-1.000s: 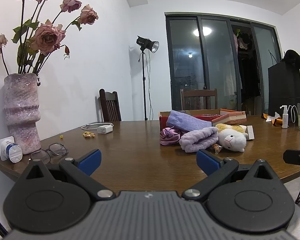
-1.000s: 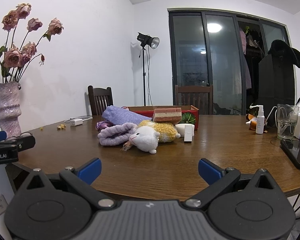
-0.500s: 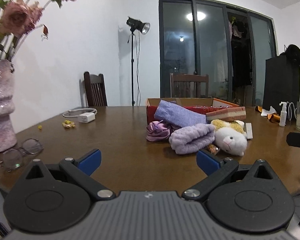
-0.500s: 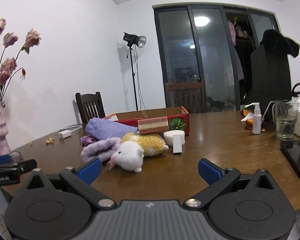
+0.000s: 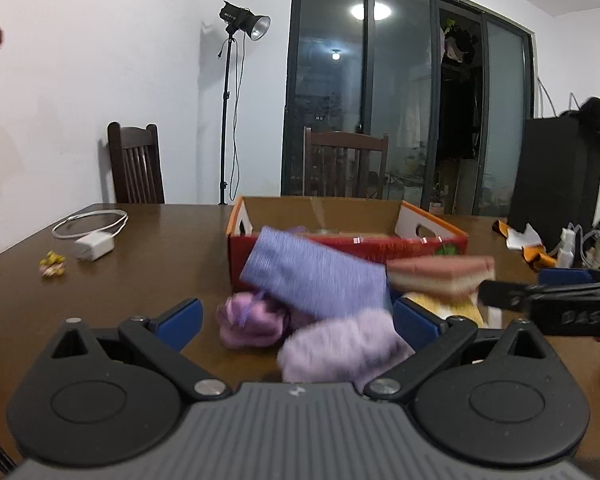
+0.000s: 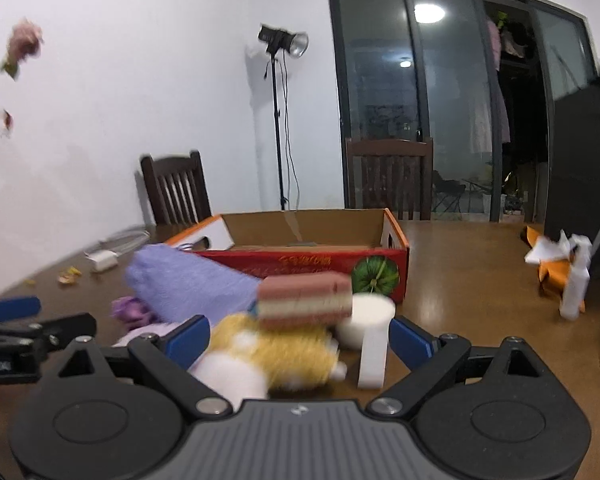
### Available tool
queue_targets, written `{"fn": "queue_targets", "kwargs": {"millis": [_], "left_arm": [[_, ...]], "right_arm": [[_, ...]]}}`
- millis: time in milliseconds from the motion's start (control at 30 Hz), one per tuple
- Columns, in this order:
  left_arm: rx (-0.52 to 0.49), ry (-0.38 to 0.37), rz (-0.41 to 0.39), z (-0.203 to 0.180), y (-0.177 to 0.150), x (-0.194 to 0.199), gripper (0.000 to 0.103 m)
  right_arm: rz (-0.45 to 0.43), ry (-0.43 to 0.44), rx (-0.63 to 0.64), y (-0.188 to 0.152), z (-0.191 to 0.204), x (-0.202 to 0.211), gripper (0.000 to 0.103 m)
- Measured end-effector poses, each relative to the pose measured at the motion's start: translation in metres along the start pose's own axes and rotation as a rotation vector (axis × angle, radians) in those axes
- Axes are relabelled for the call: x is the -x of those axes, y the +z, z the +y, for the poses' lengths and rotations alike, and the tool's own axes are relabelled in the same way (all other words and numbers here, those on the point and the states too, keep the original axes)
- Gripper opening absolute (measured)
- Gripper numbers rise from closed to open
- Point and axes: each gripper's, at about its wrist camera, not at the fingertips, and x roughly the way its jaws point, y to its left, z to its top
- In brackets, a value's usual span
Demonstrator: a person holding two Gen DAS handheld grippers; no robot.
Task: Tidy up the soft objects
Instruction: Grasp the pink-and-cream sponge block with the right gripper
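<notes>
From left to right: my left gripper (image 5: 296, 316) is spread and empty; before it lie the purple scrunchie (image 5: 252, 322), lilac towel roll (image 5: 342, 350) and violet cloth (image 5: 316, 272). My right gripper (image 6: 300, 334), jaws closing, brackets the plush toy (image 6: 272, 354), apparently untouched. The cardboard box (image 6: 300, 236) looks empty: nothing sorted yet.
</notes>
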Motion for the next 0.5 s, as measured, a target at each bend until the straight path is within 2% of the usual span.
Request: {"fn": "queue_targets", "kwargs": {"millis": [167,200,267,300,433,500], "left_arm": [[0.025,0.007,-0.002,0.000,0.021,-0.035,0.103],[0.028,0.008,0.001,0.000,0.024,-0.039,0.103],[0.029,0.009,0.008,0.001,0.027,-0.044,0.103],[0.028,0.005,0.013,0.001,0.028,-0.046,0.103],[0.025,-0.043,0.044,-0.002,0.027,-0.038,0.103],[0.025,-0.072,0.059,-0.004,0.025,-0.028,0.103]], "right_arm": [[0.077,0.014,0.051,0.023,-0.004,-0.058,0.096],[0.095,0.025,0.056,0.024,-0.005,-0.068,0.093],[0.117,0.052,0.053,0.025,-0.007,-0.079,0.071],[0.124,0.063,0.042,0.025,-0.009,-0.083,0.068],[0.082,0.109,0.022,0.025,-0.015,-0.066,0.068],[0.047,0.195,0.021,0.026,-0.019,-0.041,0.068]]}}
